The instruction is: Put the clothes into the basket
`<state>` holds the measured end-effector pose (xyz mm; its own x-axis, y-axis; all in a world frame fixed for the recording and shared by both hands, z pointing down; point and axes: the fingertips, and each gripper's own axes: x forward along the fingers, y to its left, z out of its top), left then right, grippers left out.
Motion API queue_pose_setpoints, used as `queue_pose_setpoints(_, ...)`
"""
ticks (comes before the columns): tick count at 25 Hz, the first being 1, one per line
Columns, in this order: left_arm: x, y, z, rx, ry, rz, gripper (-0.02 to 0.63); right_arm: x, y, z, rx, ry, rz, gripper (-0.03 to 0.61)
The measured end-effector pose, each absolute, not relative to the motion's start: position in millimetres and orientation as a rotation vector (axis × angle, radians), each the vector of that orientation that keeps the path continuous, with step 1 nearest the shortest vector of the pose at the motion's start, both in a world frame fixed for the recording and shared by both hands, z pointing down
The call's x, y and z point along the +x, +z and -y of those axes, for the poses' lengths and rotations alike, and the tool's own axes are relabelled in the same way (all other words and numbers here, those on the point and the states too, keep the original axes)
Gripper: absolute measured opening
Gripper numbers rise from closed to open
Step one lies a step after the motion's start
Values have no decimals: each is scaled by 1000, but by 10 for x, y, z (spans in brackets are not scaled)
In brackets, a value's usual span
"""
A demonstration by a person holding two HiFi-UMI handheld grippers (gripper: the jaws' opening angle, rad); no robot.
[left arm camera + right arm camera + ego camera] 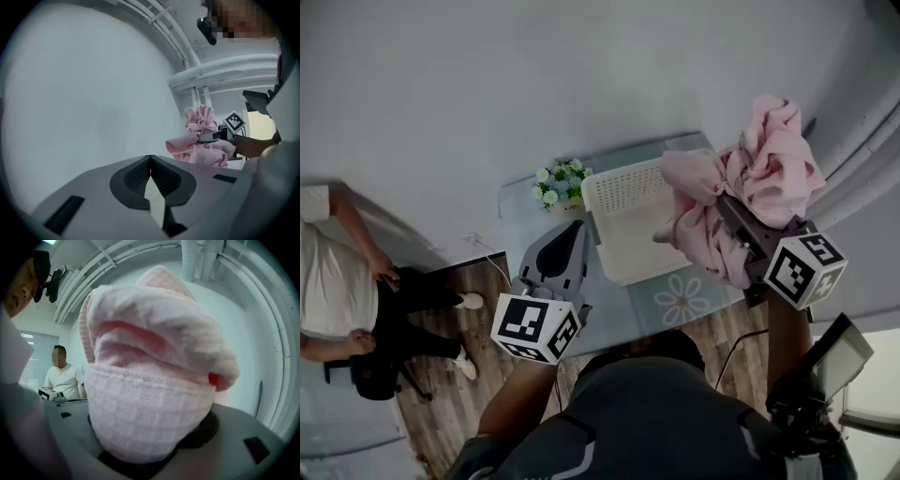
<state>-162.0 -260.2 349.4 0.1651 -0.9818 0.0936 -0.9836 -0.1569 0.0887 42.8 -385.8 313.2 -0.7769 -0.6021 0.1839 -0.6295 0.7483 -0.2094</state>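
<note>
Bunching in thick folds, the pink cloth (769,178) is clamped in the right gripper (731,214), whose jaws stand wide around the wad and press on it from both sides. In the right gripper view the cloth (154,371) fills almost the whole frame, a waffle-textured fold lowest and smoother folds piled above it, with a small red spot at its right edge. From the head view the bundle hangs at the right side of the white basket (614,187), part of it overlapping the basket's right rim; whether it touches the rim I cannot tell. The basket sits on a glass table (520,216), and its latticed walls enclose nothing that shows. Just beside its left corner stands a small bunch of flowers (560,183). The left gripper (572,230) hovers left of the basket, well apart from the cloth, its jaws closed together with nothing between them; its own view shows the pads meeting at the tip. Farther left, a person (337,281) in a white shirt sits by the wall.
</note>
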Motion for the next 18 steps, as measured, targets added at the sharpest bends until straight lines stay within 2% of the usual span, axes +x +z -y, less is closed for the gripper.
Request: queue_pose_setpoints(18, -1489, 3706, 3043, 2078, 139, 2100, 11, 93, 4249, 4736, 614, 418, 2542, 327)
